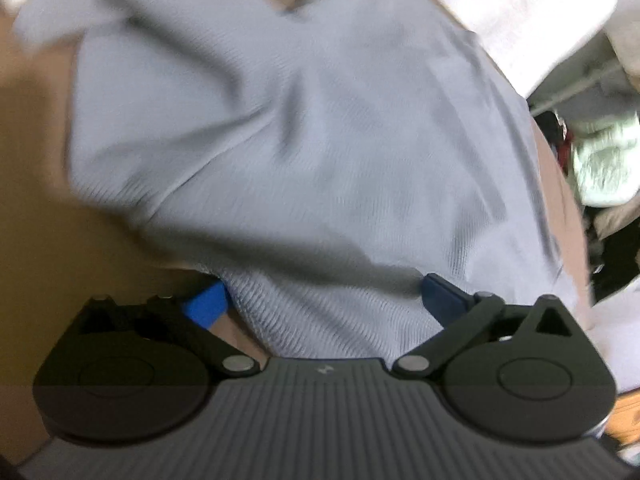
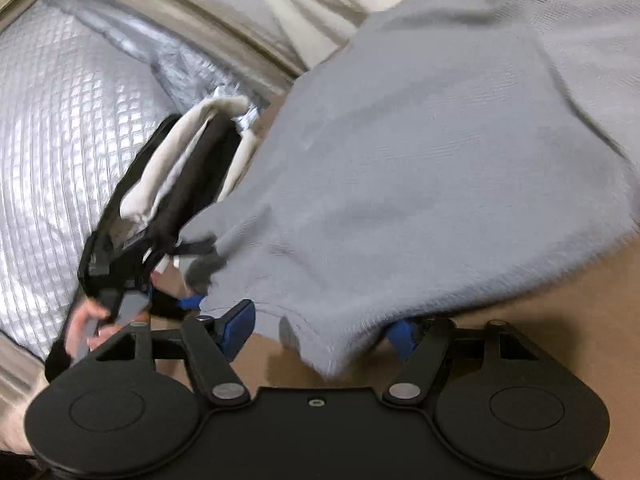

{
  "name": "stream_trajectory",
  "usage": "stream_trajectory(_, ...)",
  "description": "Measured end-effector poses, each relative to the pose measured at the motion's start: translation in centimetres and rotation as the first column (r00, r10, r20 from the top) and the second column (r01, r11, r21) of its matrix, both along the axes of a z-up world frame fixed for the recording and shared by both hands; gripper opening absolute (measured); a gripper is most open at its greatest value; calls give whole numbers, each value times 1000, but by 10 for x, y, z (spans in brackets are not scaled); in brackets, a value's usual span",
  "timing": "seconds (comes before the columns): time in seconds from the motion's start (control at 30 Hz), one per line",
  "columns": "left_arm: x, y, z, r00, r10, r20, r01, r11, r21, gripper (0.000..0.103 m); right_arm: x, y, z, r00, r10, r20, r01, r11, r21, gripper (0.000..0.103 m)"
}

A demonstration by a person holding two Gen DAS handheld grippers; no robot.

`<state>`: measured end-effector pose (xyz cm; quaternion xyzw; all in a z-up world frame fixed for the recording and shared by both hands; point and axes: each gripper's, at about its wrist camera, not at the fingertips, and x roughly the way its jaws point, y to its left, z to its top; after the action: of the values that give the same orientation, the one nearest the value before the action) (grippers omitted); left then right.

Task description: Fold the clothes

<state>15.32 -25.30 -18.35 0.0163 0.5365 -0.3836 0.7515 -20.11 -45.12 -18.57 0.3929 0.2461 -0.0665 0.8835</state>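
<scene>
The left gripper stands with its 2 blue fingers spread wide, and the near edge of the grey knit garment drapes down into the gap between them. The pads sit at either side of the cloth, not pressed together, so nothing is pinched there as far as I can see. From that edge the garment spreads away over a brown tabletop, creased through the middle, one sleeve reaching to the far left. Pale cloth lies past it at the upper right, blurred.

The right gripper is also wide open, its blue pads well apart, with the hem of the same garment hanging loosely over the space between them. Whether either pad touches the fabric, I cannot tell. The garment lies across the brown surface to the right. To the left, a hand grips the other black tool, whose blue tip sits at the garment's corner. Behind it hangs quilted silver sheeting.
</scene>
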Motion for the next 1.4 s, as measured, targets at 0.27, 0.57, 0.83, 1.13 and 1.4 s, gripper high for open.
stream_trajectory(0.27,-46,79,70,988,147,39,-137,971,-196,12,-33,6,53,985,103,140,-103,995,-12,15)
stream_trajectory(0.57,-65,80,25,982,183,52,-190,961,202,56,-29,19,17,984,94,-152,-112,988,-109,26)
stream_trajectory(0.83,-27,58,69,944,233,234,-286,930,230,63,-95,-50,48,980,-169,-106,153,978,-142,63)
stream_trajectory(1.13,-3,-2,61,903,223,367,-290,947,136,74,-124,-149,32,865,-487,-118,485,873,-50,78)
stream_trajectory(1.4,39,34,19,878,362,313,-444,861,248,74,-102,-208,21,793,-605,-68,602,796,-67,84)
